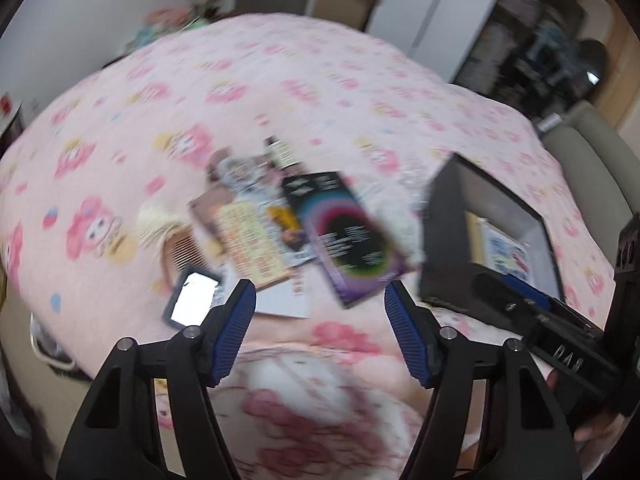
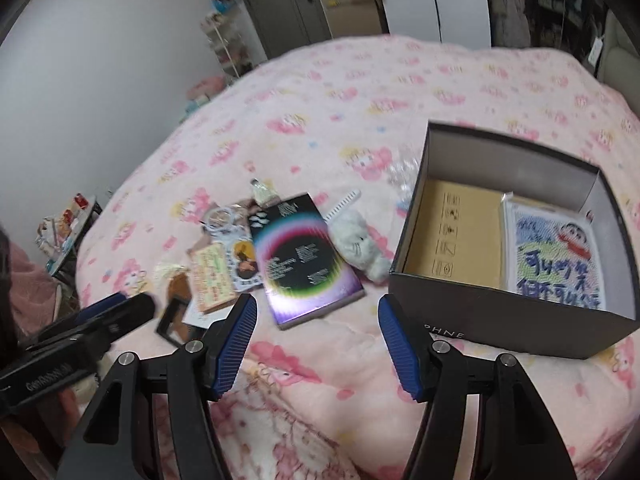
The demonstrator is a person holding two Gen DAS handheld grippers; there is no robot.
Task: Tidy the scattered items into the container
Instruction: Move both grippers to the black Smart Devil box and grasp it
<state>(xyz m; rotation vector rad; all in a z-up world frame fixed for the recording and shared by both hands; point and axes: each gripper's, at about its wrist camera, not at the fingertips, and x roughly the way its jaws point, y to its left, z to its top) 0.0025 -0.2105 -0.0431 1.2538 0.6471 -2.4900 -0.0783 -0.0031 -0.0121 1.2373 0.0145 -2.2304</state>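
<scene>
My left gripper (image 1: pixel 320 308) hangs over the pink bedspread (image 2: pixel 320 100), jaws spread wide with nothing between them. My right gripper (image 2: pixel 318 324) is likewise spread and empty. The scattered pile lies at about eleven o'clock from my right jaws: a dark booklet with a rainbow ring (image 2: pixel 304 256), a yellow card (image 2: pixel 210 276), a small mirror (image 2: pixel 174 322) and a grey plush toy (image 2: pixel 360 246). The open black box (image 2: pixel 500 312) sits at two o'clock, just beside the plush, holding a cartoon pouch (image 2: pixel 554 256).
</scene>
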